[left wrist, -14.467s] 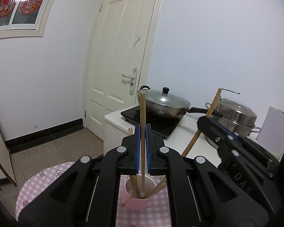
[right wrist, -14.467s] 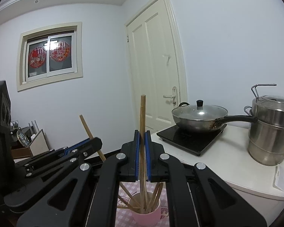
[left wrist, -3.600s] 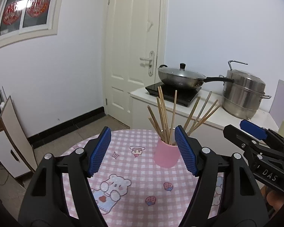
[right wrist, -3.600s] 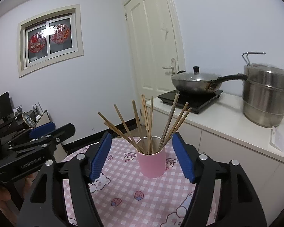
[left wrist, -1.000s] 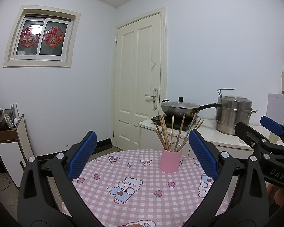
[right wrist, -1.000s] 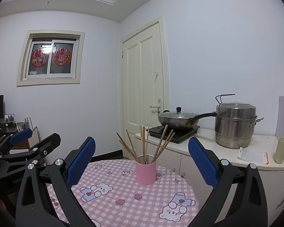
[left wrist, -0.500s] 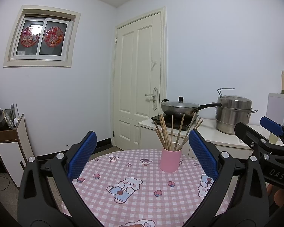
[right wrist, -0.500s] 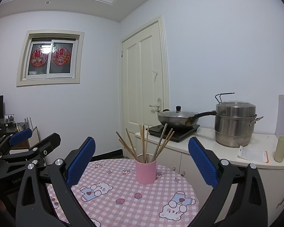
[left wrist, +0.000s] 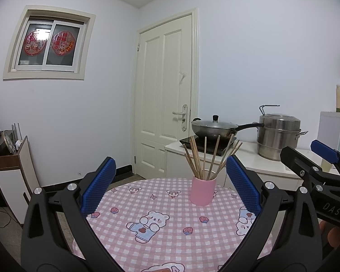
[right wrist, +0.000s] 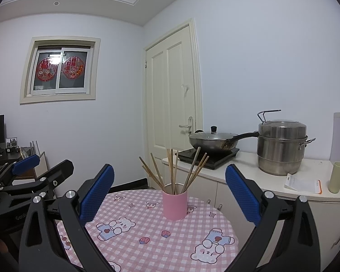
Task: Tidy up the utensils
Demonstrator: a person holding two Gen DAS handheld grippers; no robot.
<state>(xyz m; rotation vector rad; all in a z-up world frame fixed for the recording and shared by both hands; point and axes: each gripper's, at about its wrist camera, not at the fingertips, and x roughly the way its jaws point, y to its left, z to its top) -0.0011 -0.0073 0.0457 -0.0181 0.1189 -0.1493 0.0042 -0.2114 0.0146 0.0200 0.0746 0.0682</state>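
So the pink cylindrical cup [left wrist: 203,192] is sitting upright on the round table with the pink checkered bear-print cloth [left wrist: 161,206], toward the far side of it, and the whole bunch of thin wooden chopsticks [left wrist: 206,158] is standing in it, fanning out in every direction above the rim. Both tools are hanging back on the near side of the table, well apart from the cup. The left gripper [left wrist: 170,189], black frame with blue textured pads, is sitting with its jaws spread wide and nothing between them, the cup showing in the gap. The right gripper [right wrist: 169,195] is doing the same thing, jaws wide apart, empty, with the cup [right wrist: 174,204] and chopsticks [right wrist: 174,170] showing between its pads. Each gripper is also poking into the edge of the other one's view.

Behind the table a white counter [right wrist: 249,170] is running along the wall, with a lidded dark wok [right wrist: 213,141] sitting on a black induction hob [right wrist: 209,156], a stacked steel steamer pot [right wrist: 282,148] just right of that, and a pale green cup [right wrist: 337,176] further along. A cream panelled door [left wrist: 167,99] is standing closed in the corner
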